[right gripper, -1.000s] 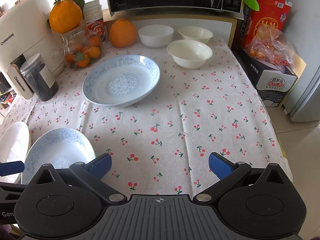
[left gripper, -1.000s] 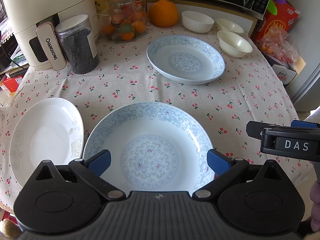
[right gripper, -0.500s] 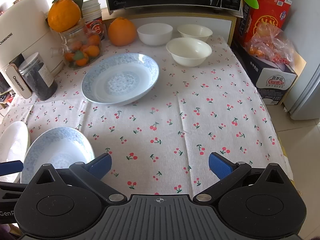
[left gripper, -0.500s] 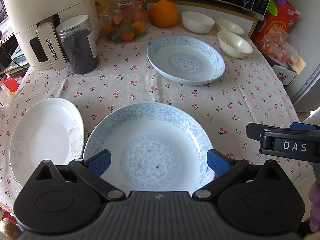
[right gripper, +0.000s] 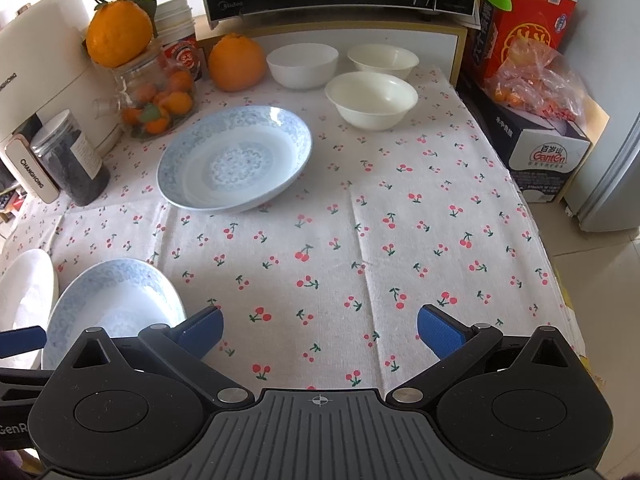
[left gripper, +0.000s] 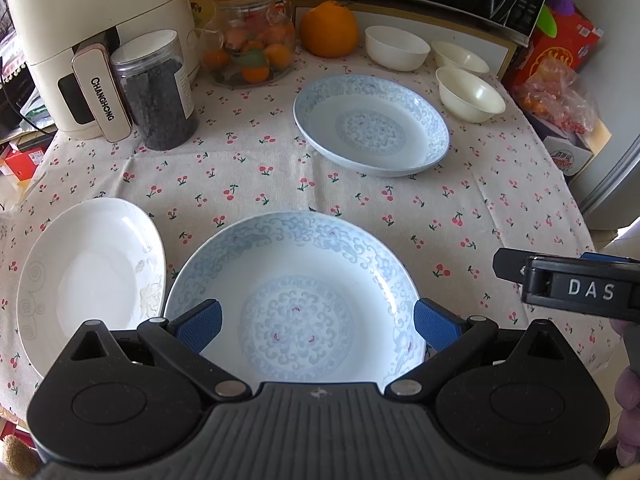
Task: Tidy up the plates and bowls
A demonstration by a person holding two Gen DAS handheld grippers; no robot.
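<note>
Blue pads of my left hand-held gripper (left gripper: 316,320) gape wide over the near blue-patterned plate (left gripper: 296,300) at the counter's (right gripper: 400,240) front edge. My right hand-held gripper (right gripper: 318,330), marked "DAS", also open, holds nothing. "CHANGHONG" appliance (left gripper: 92,36) stands far-left.

Left gripper (left gripper: 316,322): jaws spread wide, nothing between the pads.
Near blue plate (left gripper: 296,280): directly below and ahead of the jaws, on the table (left gripper: 248,168).
White plate (left gripper: 88,276): left of the jaws, just beside the near blue plate.
Far blue plate (left gripper: 372,124): well ahead, slightly right.
Three white bowls (left gripper: 468,94): beyond the far blue plate.
Right gripper (left gripper: 568,286): right of the jaws, its opening hidden.
</note>
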